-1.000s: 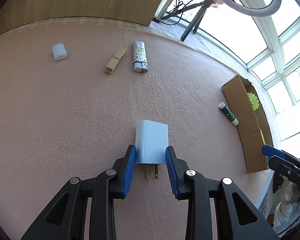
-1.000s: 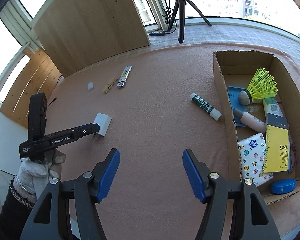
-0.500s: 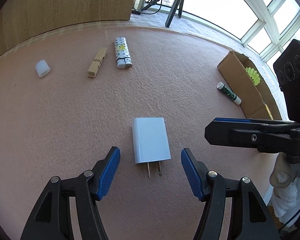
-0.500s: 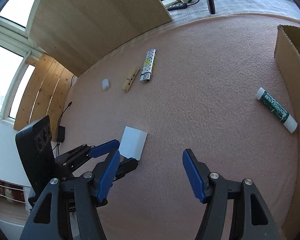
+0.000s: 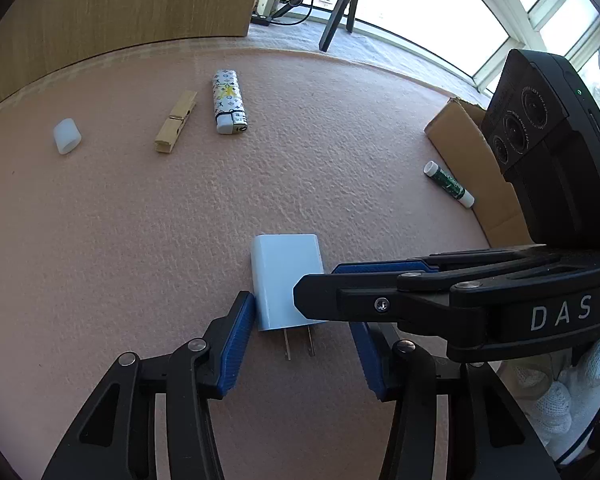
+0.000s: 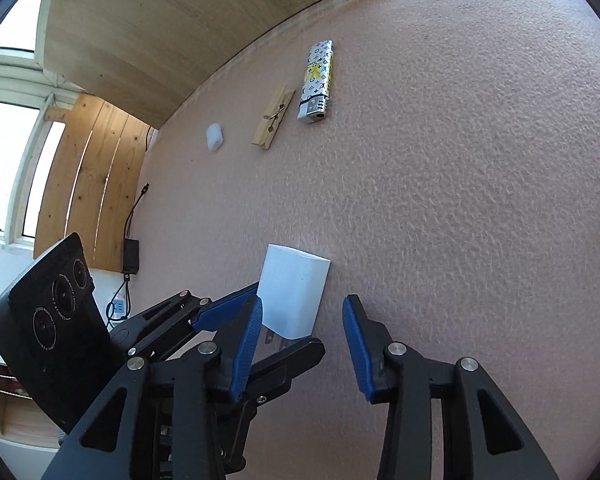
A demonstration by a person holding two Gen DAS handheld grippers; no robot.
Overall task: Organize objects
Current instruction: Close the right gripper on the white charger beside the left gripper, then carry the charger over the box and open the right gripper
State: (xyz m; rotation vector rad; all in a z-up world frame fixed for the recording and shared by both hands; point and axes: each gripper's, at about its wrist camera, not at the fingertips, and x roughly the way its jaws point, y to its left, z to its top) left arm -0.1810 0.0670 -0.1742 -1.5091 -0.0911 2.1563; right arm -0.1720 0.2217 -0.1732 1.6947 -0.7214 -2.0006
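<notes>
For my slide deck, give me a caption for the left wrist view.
Both grippers closing around a white charger lying flat on pink felt, lighter and clothespin beyond.

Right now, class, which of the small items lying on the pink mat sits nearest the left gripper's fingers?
The white plug charger, prongs toward the camera, lies between the left gripper fingers; the lighter, clothespin and white cap lie far beyond.

Home sunroom or enclosed balcony, set up for recording. Curved run of white-framed windows [image 5: 548, 12] seen along far side, daylight strong. Worktop [image 5: 340, 152] covered in pink felt-like cloth. Wood-grain panel [image 5: 120, 0] stood behind it; plank wall [image 6: 88, 184] seen at left in right wrist view. Tripod [image 5: 340, 8] with cables placed by window. Small household things laid out: lighter [image 5: 229, 101], clothespin [image 5: 176, 122], charger [image 5: 286, 280]. Cardboard box [image 5: 472, 160] at edge.
</notes>
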